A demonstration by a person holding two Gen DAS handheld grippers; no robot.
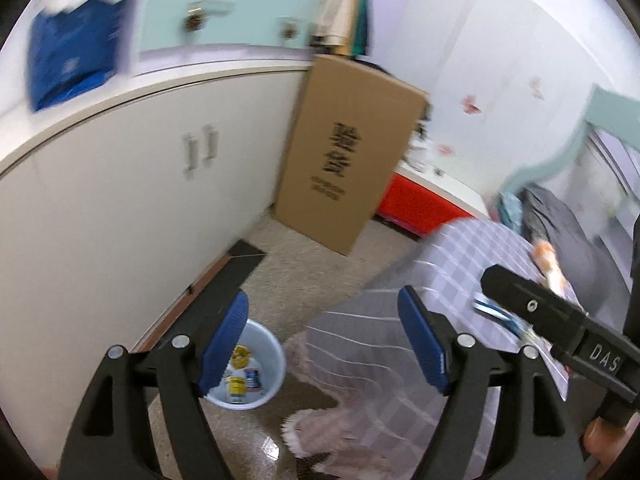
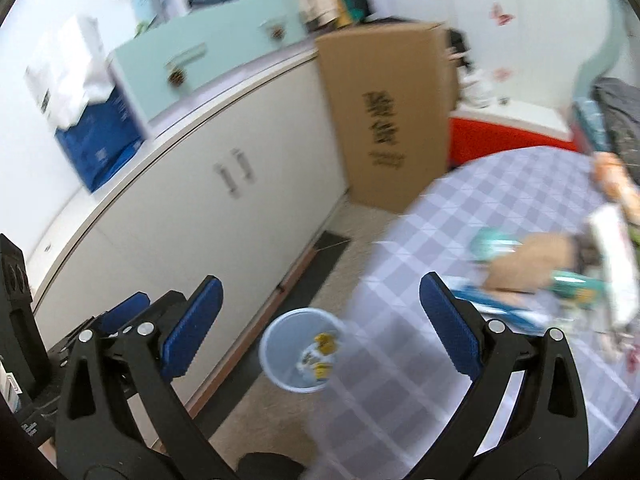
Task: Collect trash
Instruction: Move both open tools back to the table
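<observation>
Both jaws stand wide with nothing between them: the left gripper (image 1: 322, 344) and the right gripper (image 2: 320, 328) are free for the next pickup. One pale blue bin (image 1: 276, 364) sits on the floor just off the table's (image 2: 500, 200) near edge, within dropping reach, holding a few wrappers. Several more pieces of trash (image 2: 500, 312) lie blurred along the table's right edge.
</observation>
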